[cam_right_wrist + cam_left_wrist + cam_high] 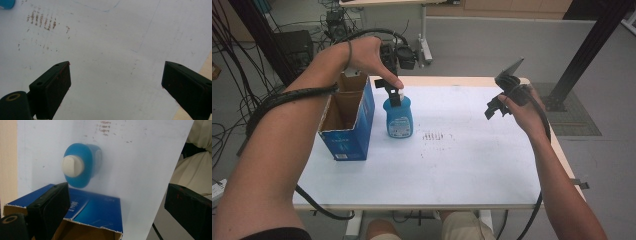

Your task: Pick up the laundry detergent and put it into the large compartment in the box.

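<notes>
Black jaws of my left tool (pixel 117 202) stand wide with nothing between them, poised above the blue bottle (pixel 399 116), which stands upright on the desk (pixel 462 165) just beside the open blue box (pixel 347 122). I judge a careless descent could clip the white cap (pixel 72 165) and tip the bottle toward the box. My right tool (pixel 116 85), also wide and empty, hangs well apart from the bottle. From the high view I see the bottle's label; the left gripper view looks down on its cap.
</notes>
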Demonstrator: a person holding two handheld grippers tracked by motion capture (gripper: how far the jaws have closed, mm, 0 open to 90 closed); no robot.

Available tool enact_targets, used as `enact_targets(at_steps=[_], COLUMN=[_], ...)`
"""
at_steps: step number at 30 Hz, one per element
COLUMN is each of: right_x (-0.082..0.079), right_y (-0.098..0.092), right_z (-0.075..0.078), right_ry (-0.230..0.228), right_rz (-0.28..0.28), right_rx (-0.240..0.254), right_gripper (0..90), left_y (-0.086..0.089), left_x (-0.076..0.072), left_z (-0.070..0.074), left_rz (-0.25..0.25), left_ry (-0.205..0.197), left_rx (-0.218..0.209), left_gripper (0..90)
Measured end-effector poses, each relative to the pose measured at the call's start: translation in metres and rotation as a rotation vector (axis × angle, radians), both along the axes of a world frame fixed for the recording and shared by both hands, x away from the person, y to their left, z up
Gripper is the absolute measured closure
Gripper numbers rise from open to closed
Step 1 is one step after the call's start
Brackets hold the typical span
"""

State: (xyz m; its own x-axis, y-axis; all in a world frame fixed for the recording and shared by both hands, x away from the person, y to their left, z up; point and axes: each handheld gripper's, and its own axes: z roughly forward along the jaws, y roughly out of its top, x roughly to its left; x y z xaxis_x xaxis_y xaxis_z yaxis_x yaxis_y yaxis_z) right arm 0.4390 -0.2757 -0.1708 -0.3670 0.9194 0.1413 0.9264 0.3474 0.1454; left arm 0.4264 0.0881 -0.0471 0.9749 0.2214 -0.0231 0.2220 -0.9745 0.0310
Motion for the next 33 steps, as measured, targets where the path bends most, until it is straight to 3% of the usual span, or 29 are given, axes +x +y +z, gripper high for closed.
enact_targets(at_steps=[33], right_x=[-0.0103], right_y=[0.0026], right_z=[0.0099], right_ry=[-0.023], right_rz=[0.007], right_rx=[-0.001], right_gripper=[8.9], left_y=[-0.0015], left_x=[-0.0094], left_z=[0.0052], left_rz=[-0.009], left_ry=[0.011], left_rx=[0.005], left_gripper=[7.0])
